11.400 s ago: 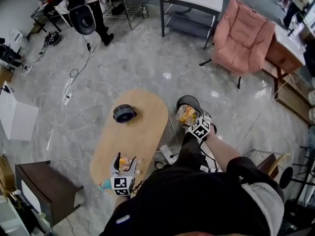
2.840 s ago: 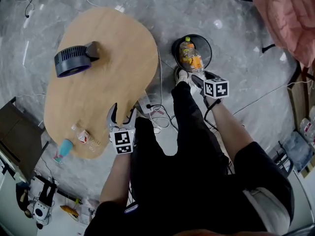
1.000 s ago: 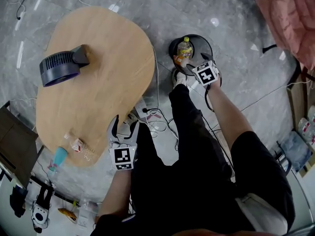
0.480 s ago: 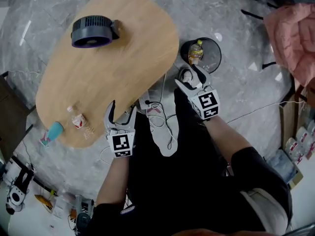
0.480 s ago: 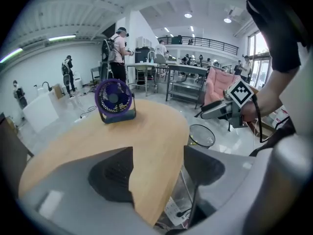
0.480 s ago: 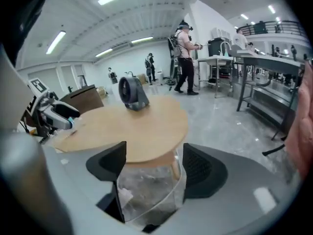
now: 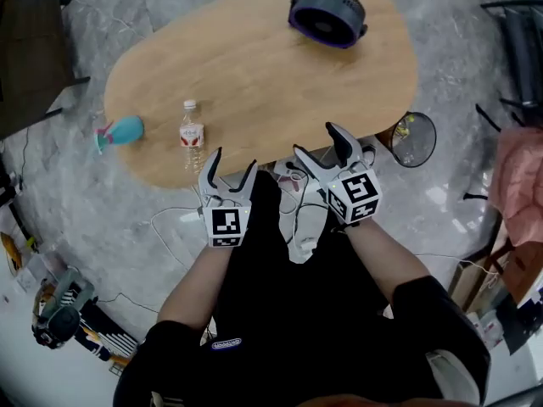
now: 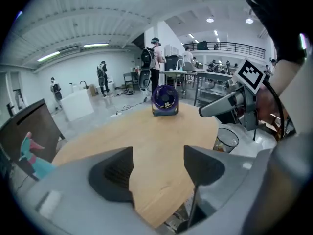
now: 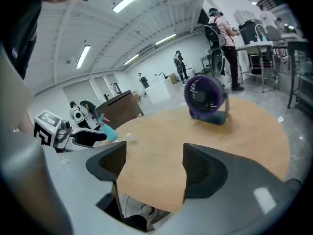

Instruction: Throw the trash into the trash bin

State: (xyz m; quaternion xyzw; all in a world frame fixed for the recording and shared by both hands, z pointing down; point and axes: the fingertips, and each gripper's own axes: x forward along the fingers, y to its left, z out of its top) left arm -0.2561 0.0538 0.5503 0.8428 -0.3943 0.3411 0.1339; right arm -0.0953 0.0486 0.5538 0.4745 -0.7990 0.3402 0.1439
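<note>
You're between pickups, I'd say. Your left hand-held gripper [image 7: 231, 166] hangs at the near edge of the wooden counter [image 7: 271, 83], jaws set wide with only bare wood showing between them in the left gripper view. Your right hand-held gripper [image 7: 318, 142] sits just beside it, a little farther over the edge. Its jaws are also spread wide, and the right gripper view shows nothing in them.

The trash left on the counter looks to be two pieces. A clear plastic bottle with a red label [image 7: 192, 134] stands or lies near the left gripper, just ahead and to its left; from above you can't tell which. A teal object with pink trim [image 7: 123, 131] rests beyond it at the counter's left end. The dark desk fan [image 7: 327, 13] at the far side is probably not trash.

The trash bin [image 7: 427, 152] stands on the floor just off the counter's right edge, near your right gripper, and already has something yellow in it.

The bottle seems the natural next target. Reach the left gripper forward and left, bring the jaws to either side of the bottle's body, and close gently, since thin plastic is likely to buckle or slip. Then carry it across your body to the bin on the right.
</note>
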